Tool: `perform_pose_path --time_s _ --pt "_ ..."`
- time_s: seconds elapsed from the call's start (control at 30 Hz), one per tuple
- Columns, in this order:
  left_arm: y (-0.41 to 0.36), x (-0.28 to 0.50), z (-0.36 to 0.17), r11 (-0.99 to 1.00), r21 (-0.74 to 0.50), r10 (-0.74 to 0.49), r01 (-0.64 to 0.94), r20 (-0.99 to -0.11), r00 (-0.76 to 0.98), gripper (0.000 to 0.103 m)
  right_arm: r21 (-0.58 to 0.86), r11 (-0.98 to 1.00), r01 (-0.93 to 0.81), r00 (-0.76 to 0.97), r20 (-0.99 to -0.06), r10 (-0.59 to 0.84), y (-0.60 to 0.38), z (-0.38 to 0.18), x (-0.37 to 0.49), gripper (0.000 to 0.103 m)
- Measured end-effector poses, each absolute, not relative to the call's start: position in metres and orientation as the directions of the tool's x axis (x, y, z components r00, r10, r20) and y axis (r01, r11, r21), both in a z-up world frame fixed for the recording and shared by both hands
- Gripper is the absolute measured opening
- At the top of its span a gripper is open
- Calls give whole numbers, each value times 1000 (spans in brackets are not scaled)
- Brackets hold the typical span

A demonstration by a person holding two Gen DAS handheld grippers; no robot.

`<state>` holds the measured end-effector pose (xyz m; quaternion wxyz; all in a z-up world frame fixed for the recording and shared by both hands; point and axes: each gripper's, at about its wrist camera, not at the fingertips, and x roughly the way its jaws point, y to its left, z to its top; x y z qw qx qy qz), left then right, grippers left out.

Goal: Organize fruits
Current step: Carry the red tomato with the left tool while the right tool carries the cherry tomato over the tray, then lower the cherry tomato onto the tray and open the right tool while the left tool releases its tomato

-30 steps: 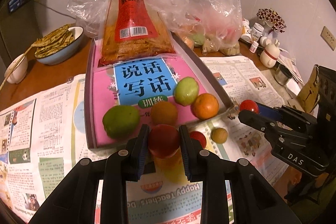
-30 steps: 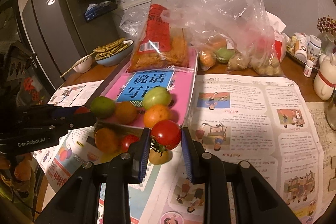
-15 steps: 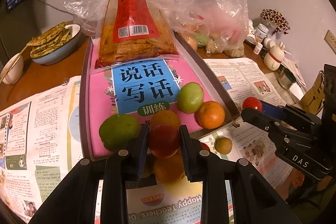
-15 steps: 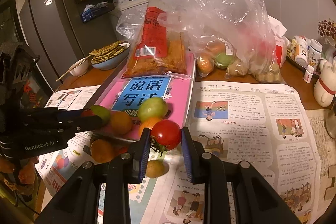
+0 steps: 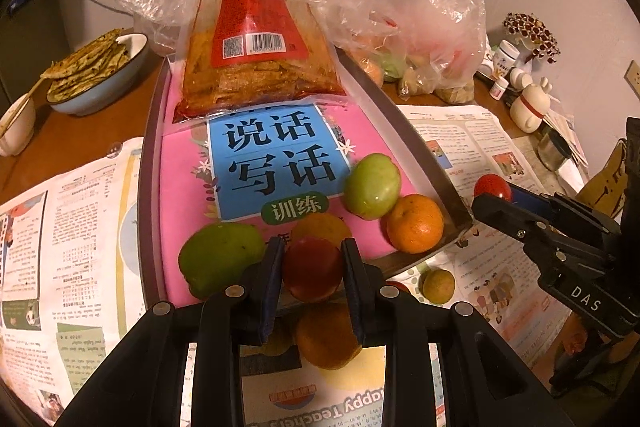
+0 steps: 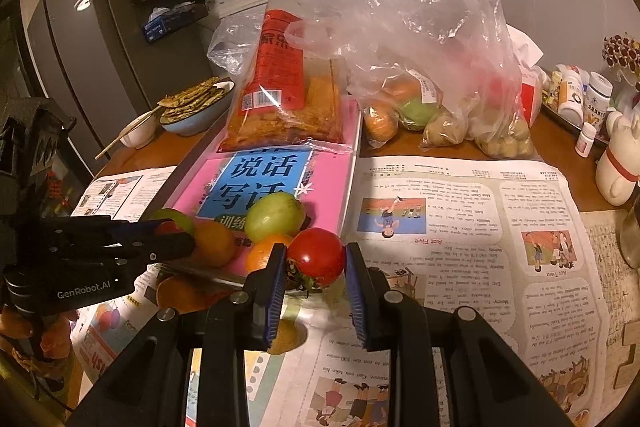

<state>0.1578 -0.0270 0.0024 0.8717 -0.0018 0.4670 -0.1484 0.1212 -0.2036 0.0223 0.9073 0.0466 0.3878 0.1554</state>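
Observation:
My left gripper [image 5: 313, 273] is shut on a red fruit [image 5: 312, 269] and holds it over the near edge of the tray [image 5: 424, 155]. My right gripper [image 6: 316, 263] is shut on a red tomato [image 6: 317, 255] with a green stem, just right of the tray's near corner. The tray [image 6: 356, 163] holds a pink book, a snack bag, two green fruits [image 5: 219, 255] [image 5: 373, 185] and two oranges [image 5: 415, 223] [image 5: 320, 225]. An orange fruit [image 5: 326, 335] and a small brownish fruit [image 5: 438, 285] lie on the newspaper below the tray.
A snack bag [image 5: 252, 39] fills the tray's far end. A plastic bag of produce [image 6: 432, 75] stands behind right. A bowl of flatbread [image 5: 96, 75] sits far left. Pill bottles and a white figurine [image 6: 618, 163] stand at the right edge.
My left gripper has carried the red fruit forward from the newspaper to the tray's near edge. My right gripper has moved its tomato forward and left toward the tray.

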Motion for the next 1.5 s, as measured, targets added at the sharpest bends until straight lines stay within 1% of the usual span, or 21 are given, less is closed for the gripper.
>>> perform_pose_path --time_s 0.67,1.5 --pt "-25 166 -3 950 -144 -271 277 -824 498 30 182 947 -265 615 -724 311 -190 7 136 29" --pt "-19 163 -4 950 -165 -281 266 -826 489 30 181 953 -244 639 -709 298 -187 9 141 29"
